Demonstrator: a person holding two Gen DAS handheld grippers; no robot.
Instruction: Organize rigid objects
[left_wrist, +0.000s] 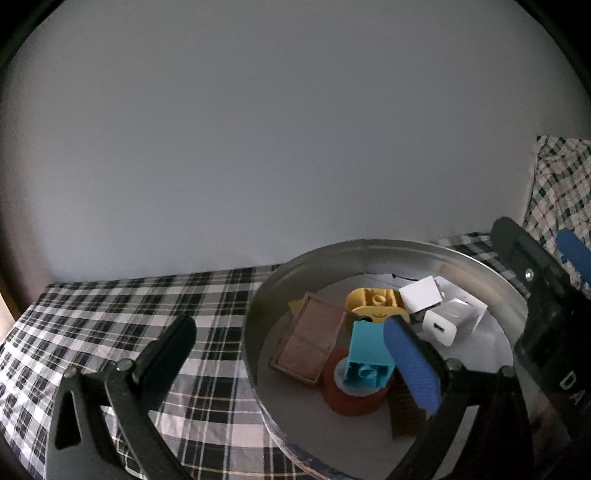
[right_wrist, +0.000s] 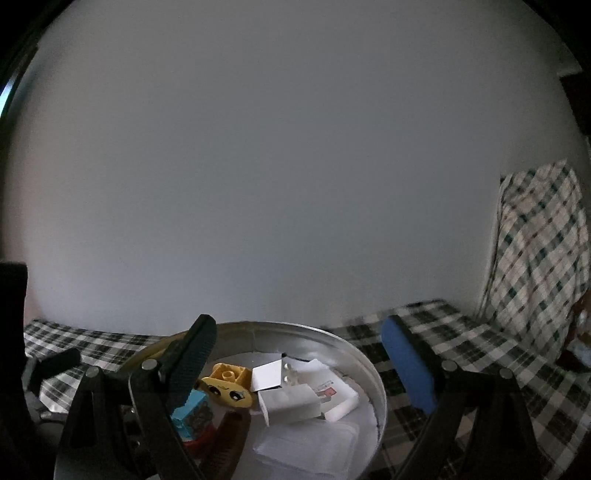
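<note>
A round metal tin (left_wrist: 258, 317) stands on the plaid cloth and holds the rigid objects. Inside lie a brown flat block (left_wrist: 310, 339), a yellow face brick (left_wrist: 376, 302), a blue brick (left_wrist: 367, 354) on a red cap (left_wrist: 351, 398), a white charger (left_wrist: 443, 325) and a white box (left_wrist: 421, 295). My left gripper (left_wrist: 291, 358) is open, one finger outside the tin's left wall, the blue pad (left_wrist: 410, 365) inside. My right gripper (right_wrist: 301, 362) is open over the tin's right rim (right_wrist: 380, 391), near the charger (right_wrist: 288, 404) and yellow brick (right_wrist: 229, 384).
The plaid cloth (left_wrist: 129, 306) covers the table up to a plain pale wall. A second checked cloth (right_wrist: 539, 240) hangs at the right. A clear plastic case (right_wrist: 306, 439) and a brown ridged piece (left_wrist: 406, 413) also lie in the tin.
</note>
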